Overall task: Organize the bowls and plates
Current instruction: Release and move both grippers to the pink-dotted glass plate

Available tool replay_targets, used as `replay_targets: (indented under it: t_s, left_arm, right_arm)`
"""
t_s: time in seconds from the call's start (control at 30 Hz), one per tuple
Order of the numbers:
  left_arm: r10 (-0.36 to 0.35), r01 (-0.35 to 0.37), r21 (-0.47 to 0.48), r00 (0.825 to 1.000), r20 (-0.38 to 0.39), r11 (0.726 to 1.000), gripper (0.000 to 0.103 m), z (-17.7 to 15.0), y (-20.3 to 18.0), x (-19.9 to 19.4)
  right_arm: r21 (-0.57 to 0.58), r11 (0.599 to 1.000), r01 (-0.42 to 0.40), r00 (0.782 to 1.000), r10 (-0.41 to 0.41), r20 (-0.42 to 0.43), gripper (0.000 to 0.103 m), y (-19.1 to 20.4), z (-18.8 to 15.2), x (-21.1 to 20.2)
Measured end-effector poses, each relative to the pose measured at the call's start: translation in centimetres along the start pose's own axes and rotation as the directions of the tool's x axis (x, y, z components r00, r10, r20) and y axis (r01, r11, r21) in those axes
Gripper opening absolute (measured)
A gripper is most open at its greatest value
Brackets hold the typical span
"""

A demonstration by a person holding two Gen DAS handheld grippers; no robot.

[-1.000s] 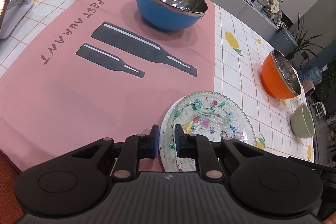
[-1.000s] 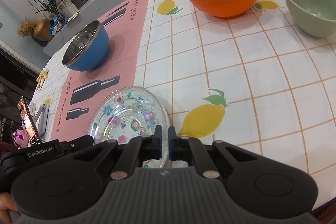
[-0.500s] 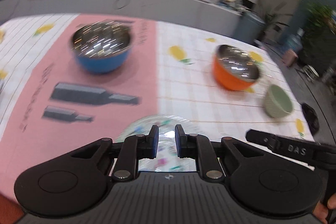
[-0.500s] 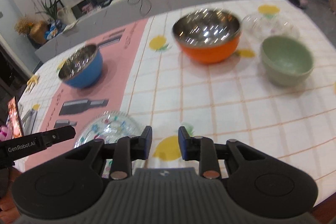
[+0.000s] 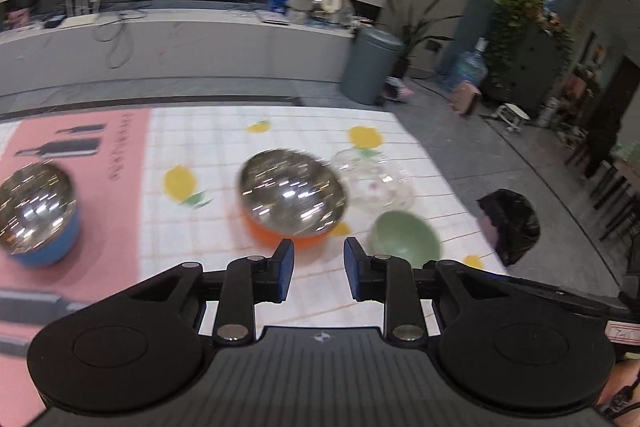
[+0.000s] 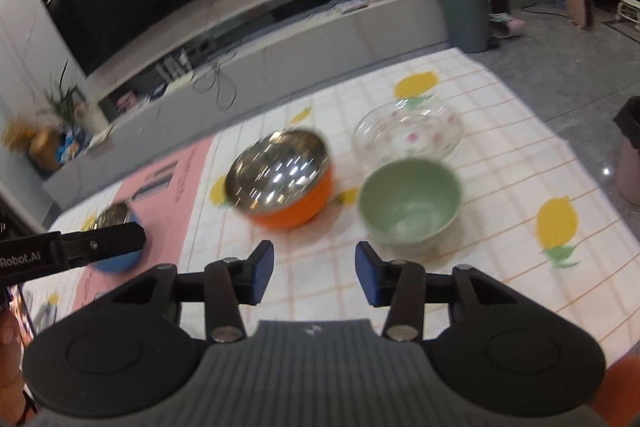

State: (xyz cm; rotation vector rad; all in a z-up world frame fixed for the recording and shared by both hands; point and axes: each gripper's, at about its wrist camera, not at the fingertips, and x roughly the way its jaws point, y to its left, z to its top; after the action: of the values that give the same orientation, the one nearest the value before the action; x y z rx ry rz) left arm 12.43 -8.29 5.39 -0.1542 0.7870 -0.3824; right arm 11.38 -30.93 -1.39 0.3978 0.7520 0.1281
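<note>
Both tongs (image 5: 316, 269) (image 6: 315, 273) agape, empty, orange bowl (image 6: 286, 183) and green bowl (image 6: 410, 205) apparently just ahead.

Orange bowl (image 6: 286, 183): glossy mirror-steel inside. Green bowl (image 6: 410, 205): smooth, glazed-looking. Glass plate (image 6: 406, 137): clear, patterned. Fingers (image 6: 260, 273): matt blue pads.

Both claws hang level above the tabletop, pointing forward. The left claw (image 5: 318, 269) has its blue-padded fingers (image 5: 285, 269) parted with nothing between them. The right claw (image 6: 315, 275) is spread wider, its fingers (image 6: 367, 277) likewise holding nothing.
</note>
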Motion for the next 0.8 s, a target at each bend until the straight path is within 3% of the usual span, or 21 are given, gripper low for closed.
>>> replay_targets:
  t_s: [0.17,0.37,0.6,0.8]
  left_arm:
    - [-0.093,0.096,0.066,0.994,-0.048,0.993,0.048,2.4,-2.2,3.0]
    - [-0.128,0.141,0.122,0.986,-0.11,0.983,0.051,4.9,-3.4,7.1]
    - [-0.072,0.097,0.165,0.986,-0.151,0.982,0.051,8.0,-4.1,12.7]
    - [-0.032,0.085,0.214,0.971,-0.238,0.973,0.051,10.5,-4.6,19.0]
  right_arm:
    - [0.083,0.997,0.002,0.999,-0.005,0.043,0.05,-3.1,2.5,0.1]
    - [0.226,0.974,0.017,0.998,-0.03,0.052,0.054,-7.1,4.8,2.3]
    - [0.393,0.919,0.012,0.999,-0.03,0.04,0.053,-12.5,6.5,6.7]
    - [0.466,0.885,-0.007,1.0,0.001,0.014,0.037,-15.8,7.4,11.2]
